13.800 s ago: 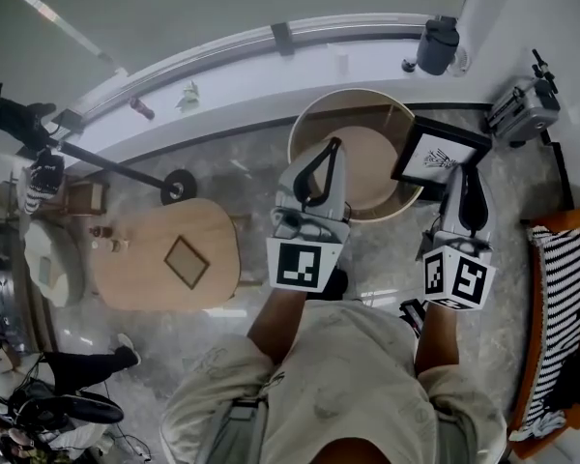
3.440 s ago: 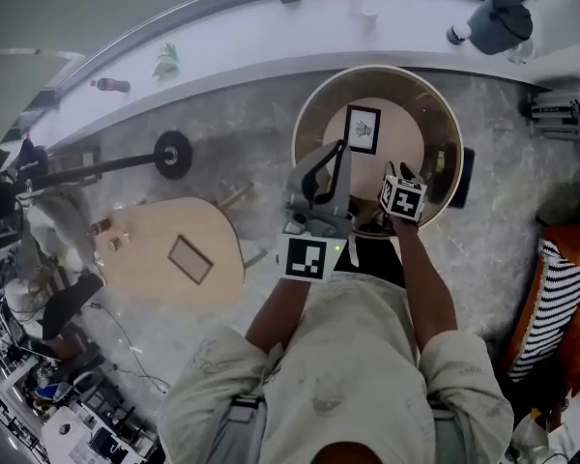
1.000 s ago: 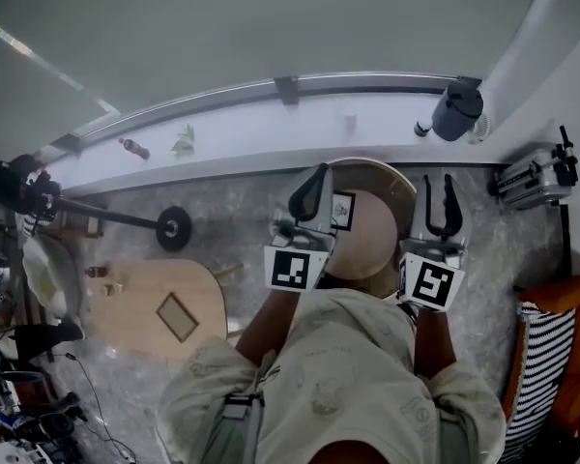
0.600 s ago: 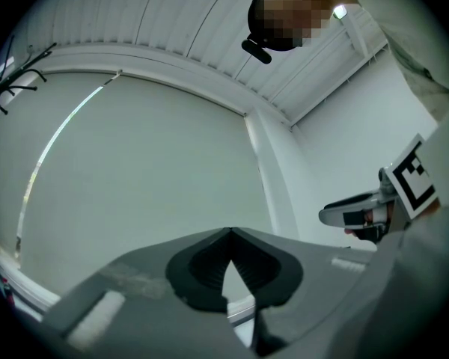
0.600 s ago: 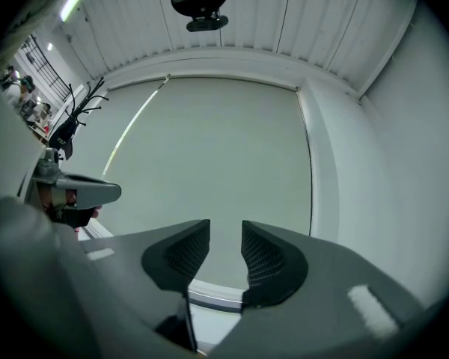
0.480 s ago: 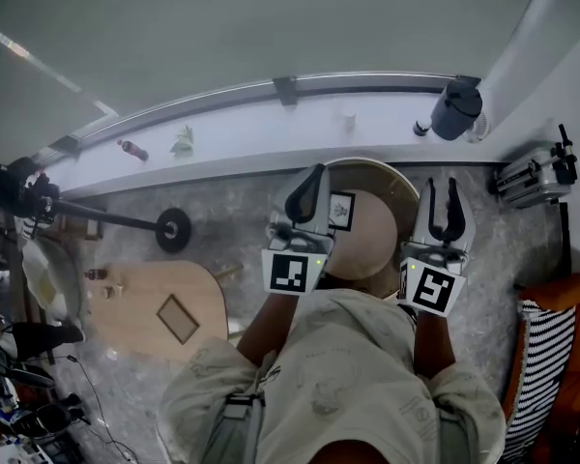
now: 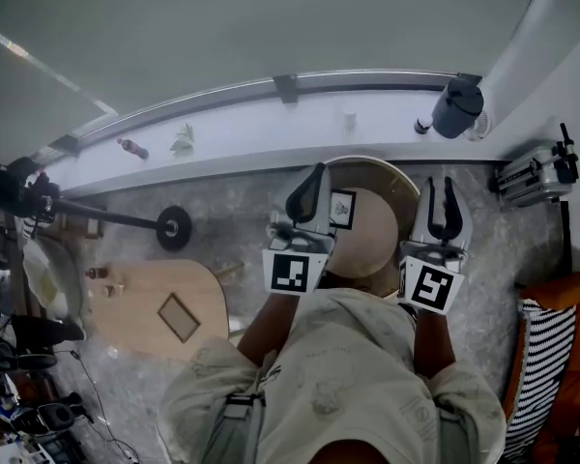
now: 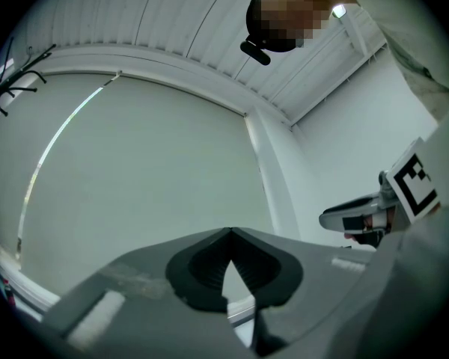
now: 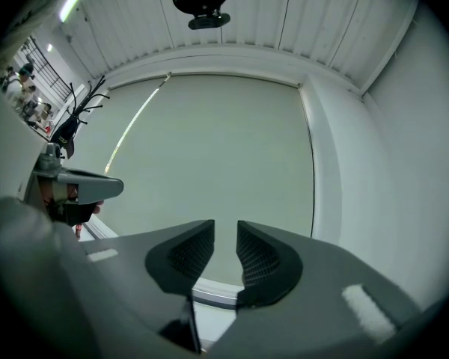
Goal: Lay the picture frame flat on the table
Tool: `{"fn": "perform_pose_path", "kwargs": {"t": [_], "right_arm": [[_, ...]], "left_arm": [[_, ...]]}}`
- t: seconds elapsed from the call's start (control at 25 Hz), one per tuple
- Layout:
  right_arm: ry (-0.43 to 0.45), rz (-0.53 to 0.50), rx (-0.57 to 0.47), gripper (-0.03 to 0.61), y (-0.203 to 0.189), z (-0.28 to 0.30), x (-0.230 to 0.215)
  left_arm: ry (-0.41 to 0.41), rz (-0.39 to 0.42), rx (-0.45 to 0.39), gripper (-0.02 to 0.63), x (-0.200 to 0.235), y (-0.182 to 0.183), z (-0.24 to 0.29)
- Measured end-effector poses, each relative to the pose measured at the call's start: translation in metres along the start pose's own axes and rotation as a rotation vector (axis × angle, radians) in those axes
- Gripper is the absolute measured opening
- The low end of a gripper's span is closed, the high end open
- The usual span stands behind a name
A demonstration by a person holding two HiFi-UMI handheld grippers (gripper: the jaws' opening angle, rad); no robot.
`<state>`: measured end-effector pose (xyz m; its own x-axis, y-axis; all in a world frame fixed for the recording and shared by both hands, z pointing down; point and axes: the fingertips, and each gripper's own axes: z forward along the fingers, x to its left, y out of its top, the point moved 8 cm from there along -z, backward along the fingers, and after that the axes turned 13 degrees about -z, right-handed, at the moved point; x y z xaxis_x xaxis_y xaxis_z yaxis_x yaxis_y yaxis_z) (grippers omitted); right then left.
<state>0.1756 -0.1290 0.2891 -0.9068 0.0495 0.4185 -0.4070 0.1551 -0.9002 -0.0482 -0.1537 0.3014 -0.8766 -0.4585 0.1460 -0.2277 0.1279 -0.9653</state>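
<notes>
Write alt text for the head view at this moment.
A black picture frame lies flat on a round wooden table, seen from above the person's head. Neither gripper holds it: the left hand-held gripper is shut and empty, and the right hand-held gripper has its jaws apart, having just closed partway on nothing.

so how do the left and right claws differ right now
The left claw has its tips touching, shut; the right claw shows a gap, though its jaws have just been closing. In the head view the left claw appears beside the picture frame; the right claw is farther from it. Both hold nothing.
</notes>
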Motion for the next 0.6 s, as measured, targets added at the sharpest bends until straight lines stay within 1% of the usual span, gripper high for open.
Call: {"fn": "perform_pose_path", "kwargs": {"t": [0.08,0.16,0.24,0.48,0.6], "right_arm": [[-0.003,0.0,0.004,0.054,-0.0008,0.0002,0.0011],[-0.005,0.0,0.003,0.035,-0.0017,0.0005,0.0026],[0.001,-0.006,0.002,0.002,-0.0018,0.0013,0.0033],[0.036,-0.018,0.02,0.002,-0.0017,0.0053,0.0048],[0.031,-0.02,0.022,0.002,-0.0031,0.0055,0.0062]], "left_arm": [[-0.003,0.003,-0.005,0.003,0.0005,0.0001,-0.0002],[-0.003,0.003,-0.002,0.003,0.0013,-0.0005,-0.0007],[-0.001,0.001,0.003,0.003,0.0015,-0.001,-0.0004],[0.0,0.0,0.006,0.003,0.0007,-0.0003,0.0015],[-0.002,-0.001,0.003,0.003,0.0008,-0.0004,0.0012]]}}
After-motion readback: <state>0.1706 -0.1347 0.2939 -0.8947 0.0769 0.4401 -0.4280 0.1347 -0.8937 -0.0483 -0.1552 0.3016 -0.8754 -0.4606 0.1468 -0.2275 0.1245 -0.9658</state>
